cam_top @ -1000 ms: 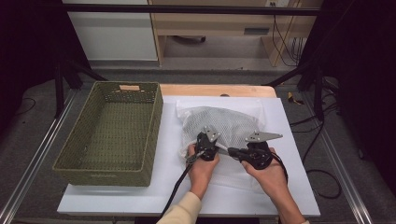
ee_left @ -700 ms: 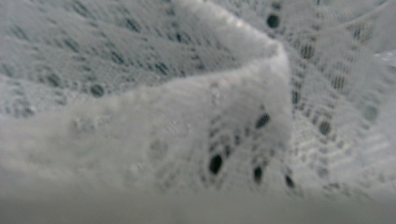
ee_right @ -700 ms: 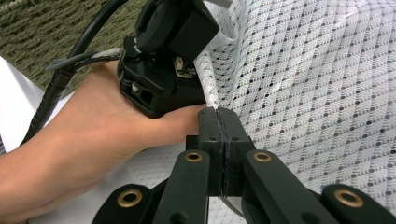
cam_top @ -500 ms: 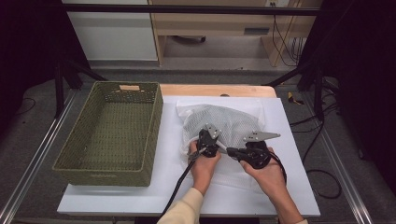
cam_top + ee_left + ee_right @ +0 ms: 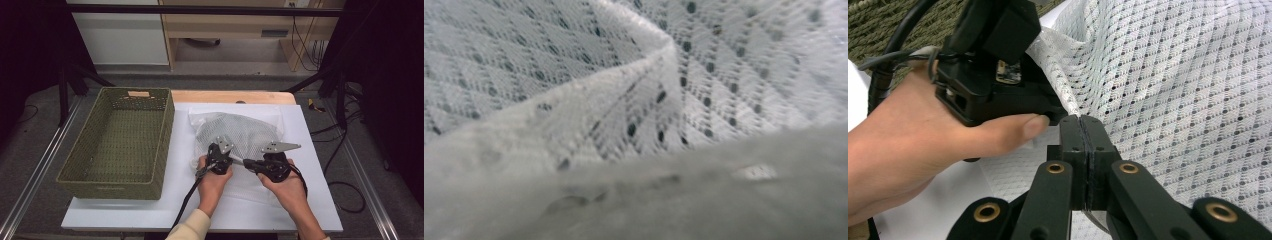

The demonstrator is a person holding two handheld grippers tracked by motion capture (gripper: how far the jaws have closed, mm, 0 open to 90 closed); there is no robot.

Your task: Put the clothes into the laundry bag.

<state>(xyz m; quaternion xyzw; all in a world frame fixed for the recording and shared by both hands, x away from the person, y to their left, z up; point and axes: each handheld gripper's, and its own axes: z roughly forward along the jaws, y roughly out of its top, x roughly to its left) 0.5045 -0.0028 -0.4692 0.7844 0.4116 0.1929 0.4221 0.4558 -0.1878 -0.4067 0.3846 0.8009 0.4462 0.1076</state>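
Pinching a raised fold of the mesh bag [image 5: 1168,95], the right gripper [image 5: 1082,131] has its jaws fully closed, pad against pad, with the white edge of the mesh caught at their tips. Just left of those jaws sits the left gripper [image 5: 998,75] in the person's left hand [image 5: 923,150], its thumb nearly touching them. In the left gripper view, mesh [image 5: 634,100] lies folded right against the lens and covers that gripper's jaws; they are closed too, and whether they grip the mesh I cannot tell. From above, the two grippers [image 5: 219,159] [image 5: 252,163] meet over the bag's near part, and the rest of the bag [image 5: 240,132] spreads beyond them on the white worktop [image 5: 310,145]. Farther left of both stands a green basket [image 5: 167,135].
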